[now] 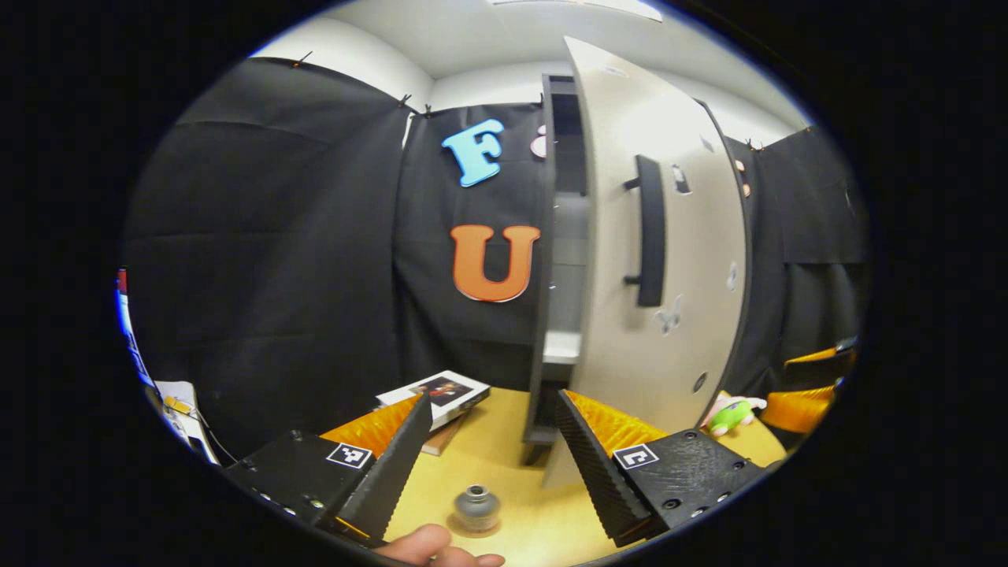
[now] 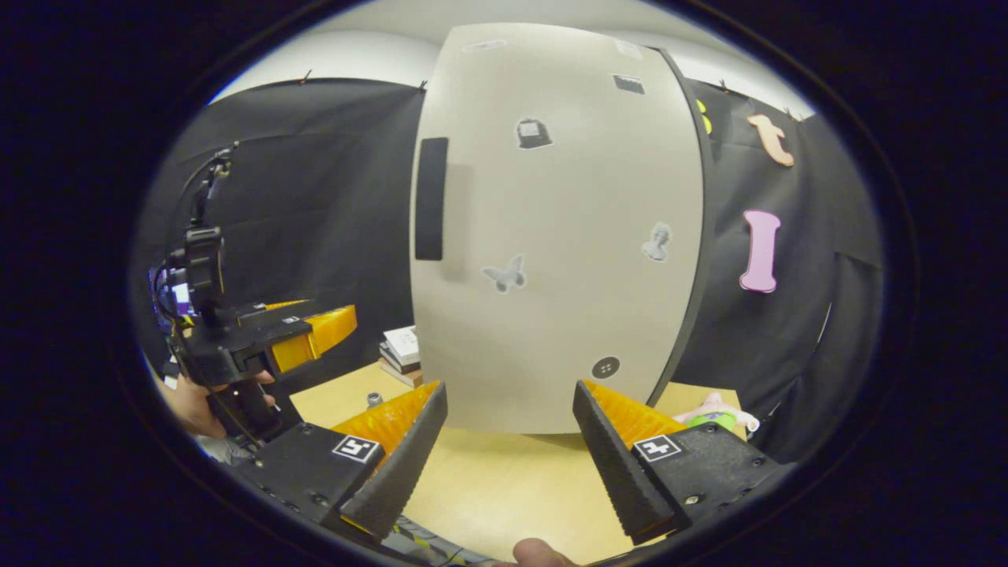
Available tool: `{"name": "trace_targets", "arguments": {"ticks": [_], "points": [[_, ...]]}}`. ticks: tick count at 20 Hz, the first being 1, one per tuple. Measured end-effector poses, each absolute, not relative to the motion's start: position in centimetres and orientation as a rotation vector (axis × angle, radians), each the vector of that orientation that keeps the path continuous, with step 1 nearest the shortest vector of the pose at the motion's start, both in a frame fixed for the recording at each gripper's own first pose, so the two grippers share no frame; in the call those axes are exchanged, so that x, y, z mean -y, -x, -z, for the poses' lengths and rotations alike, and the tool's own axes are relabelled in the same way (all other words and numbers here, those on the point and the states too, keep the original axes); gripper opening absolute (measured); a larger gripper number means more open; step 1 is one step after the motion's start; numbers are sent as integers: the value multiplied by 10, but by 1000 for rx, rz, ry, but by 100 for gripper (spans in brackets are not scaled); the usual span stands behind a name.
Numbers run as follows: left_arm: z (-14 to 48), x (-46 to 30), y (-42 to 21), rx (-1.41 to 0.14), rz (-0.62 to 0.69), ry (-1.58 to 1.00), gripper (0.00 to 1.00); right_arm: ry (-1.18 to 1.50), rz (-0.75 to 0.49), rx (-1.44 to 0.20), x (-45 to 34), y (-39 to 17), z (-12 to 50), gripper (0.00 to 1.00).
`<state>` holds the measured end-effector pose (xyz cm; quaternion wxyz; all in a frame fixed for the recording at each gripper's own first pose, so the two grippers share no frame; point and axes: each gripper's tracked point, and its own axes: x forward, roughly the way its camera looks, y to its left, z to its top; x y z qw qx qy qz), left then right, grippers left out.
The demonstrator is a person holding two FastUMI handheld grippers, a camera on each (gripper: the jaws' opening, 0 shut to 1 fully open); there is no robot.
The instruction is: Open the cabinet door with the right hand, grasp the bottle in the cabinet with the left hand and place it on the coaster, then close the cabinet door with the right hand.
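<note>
While the left gripper hangs wide and empty over the table, books lie to its left, the bottle stands on the table just below its fingers, and the door stands nearly closed. Facing the door, the right gripper gapes wide, empty.

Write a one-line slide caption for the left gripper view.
Open left gripper faces the ajar cabinet door and its dark handle; a small grey bottle stands on the wooden table.
</note>
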<state>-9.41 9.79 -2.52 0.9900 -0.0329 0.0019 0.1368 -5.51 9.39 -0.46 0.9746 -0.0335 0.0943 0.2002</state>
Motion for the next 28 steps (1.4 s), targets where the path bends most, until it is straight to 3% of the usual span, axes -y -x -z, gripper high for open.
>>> {"name": "trace_targets", "arguments": {"ticks": [4,8,10,11,12,13,14,15,21,22,28], "points": [[15,-48,72,6,-291,8,95,-4,-327,-109,-53,27,2,100],[4,9,50,-6,-133,-47,95,-111,-196,-129,-18,8,-1,100],[1,18,42,-4,-105,-42,100,-172,-133,-167,-9,1,1,100],[-3,25,38,3,-79,-26,100,-194,-105,-172,-8,-2,-1,96],[-8,34,32,15,-47,-14,96,-210,-71,-161,-3,-4,-7,100],[-12,39,29,23,-24,-16,100,-214,-43,-138,-2,-6,-14,100],[-10,36,30,14,-22,-18,96,-200,-26,-131,-1,-6,-18,95],[-7,38,31,9,-6,-12,96,-173,-15,-129,-1,-4,-21,100],[-21,33,23,73,32,-38,96,41,48,-7,-11,6,-53,100],[-23,28,22,76,19,-33,96,56,51,4,-14,4,-55,96],[-23,19,17,67,24,41,95,-9,25,-12,-33,-2,-47,98]]}}
